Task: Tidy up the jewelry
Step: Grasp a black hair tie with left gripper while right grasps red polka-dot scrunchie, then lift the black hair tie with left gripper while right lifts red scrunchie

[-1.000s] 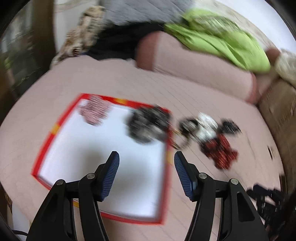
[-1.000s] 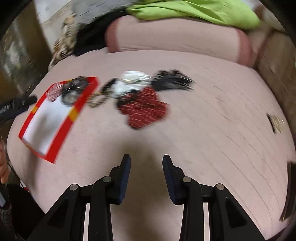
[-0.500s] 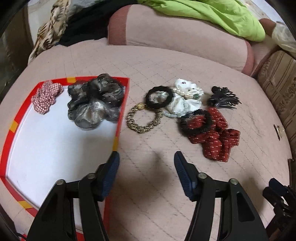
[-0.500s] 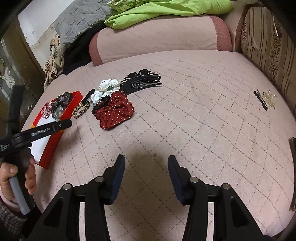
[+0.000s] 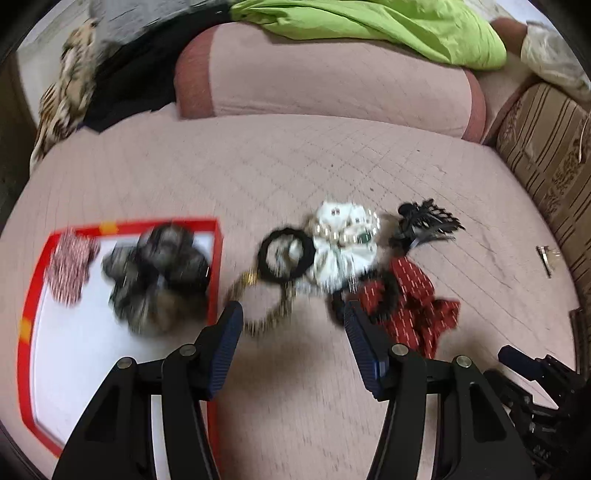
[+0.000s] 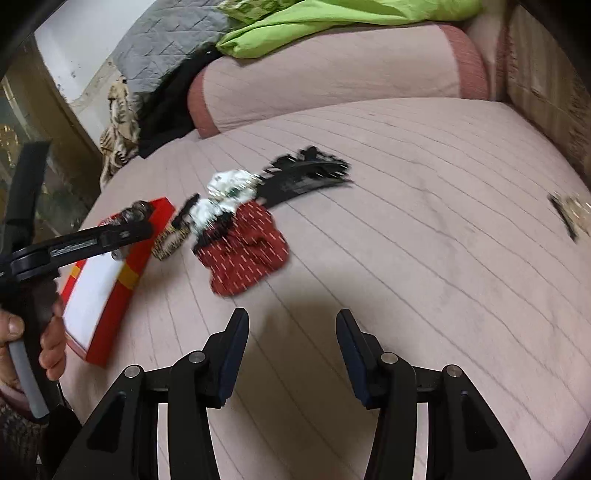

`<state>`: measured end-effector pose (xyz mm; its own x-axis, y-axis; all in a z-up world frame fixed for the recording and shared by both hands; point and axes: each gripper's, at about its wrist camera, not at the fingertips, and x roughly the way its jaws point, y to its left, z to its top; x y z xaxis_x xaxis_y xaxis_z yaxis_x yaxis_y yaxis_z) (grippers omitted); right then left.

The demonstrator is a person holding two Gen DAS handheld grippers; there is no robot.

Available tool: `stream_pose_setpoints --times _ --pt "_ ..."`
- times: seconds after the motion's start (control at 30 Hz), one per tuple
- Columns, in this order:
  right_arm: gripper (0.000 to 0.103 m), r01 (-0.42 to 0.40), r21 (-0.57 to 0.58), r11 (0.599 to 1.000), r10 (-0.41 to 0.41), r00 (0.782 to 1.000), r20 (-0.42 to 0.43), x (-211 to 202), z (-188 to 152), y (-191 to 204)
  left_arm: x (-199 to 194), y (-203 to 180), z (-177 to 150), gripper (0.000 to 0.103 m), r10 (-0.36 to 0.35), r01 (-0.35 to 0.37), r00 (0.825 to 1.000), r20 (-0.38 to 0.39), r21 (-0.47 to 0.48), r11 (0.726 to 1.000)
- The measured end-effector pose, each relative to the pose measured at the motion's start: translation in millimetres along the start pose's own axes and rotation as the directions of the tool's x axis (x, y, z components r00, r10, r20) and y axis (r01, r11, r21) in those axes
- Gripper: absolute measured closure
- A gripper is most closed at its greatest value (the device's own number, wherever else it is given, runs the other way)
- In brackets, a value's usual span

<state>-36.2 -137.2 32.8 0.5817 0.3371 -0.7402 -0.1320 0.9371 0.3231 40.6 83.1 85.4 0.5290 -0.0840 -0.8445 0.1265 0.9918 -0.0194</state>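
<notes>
My left gripper [image 5: 293, 308] is open and hangs over the gold chain bracelet [image 5: 273, 317], which lies on the bed just right of the red-rimmed white tray [image 5: 26, 332]. In the tray lie a red-checked scrunchie [image 5: 70, 271] and a dark grey scrunchie [image 5: 159, 273]. Beyond the bracelet are a black hair tie [image 5: 286, 253], a white pearl scrunchie [image 5: 343, 243], a black claw clip [image 5: 424, 225] and a red dotted scrunchie [image 5: 417, 302]. My right gripper [image 6: 291, 315] is open over bare bedspread, short of the red scrunchie [image 6: 247, 254]. Nothing is held.
A pink bolster [image 5: 332, 74] and a green blanket [image 5: 369, 26] lie at the back. A striped cushion [image 5: 546, 155] stands at the right, with small hairpins [image 6: 569, 214] near it. A person's hand [image 6: 48, 343] holds the left gripper's handle beside the tray [image 6: 96, 291].
The left gripper has moved right, off the tray and up to the bracelet and the pile. The right gripper's jaws have widened, and it has edged towards the red scrunchie.
</notes>
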Motion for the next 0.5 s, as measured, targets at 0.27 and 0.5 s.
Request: stream_pose_setpoints --times 0.27,0.5 --pt "0.047 -0.038 0.040 0.998 0.039 0.999 -0.022 49 31 8 54 -2 27 0.090 0.001 0.003 0.996 -0.090 0.042 0.999" --pt "0.093 -0.070 0.056 0.996 0.073 0.995 -0.064 63 33 4 40 7 22 0.094 -0.110 0.106 0.990 -0.091 -0.054 0.993"
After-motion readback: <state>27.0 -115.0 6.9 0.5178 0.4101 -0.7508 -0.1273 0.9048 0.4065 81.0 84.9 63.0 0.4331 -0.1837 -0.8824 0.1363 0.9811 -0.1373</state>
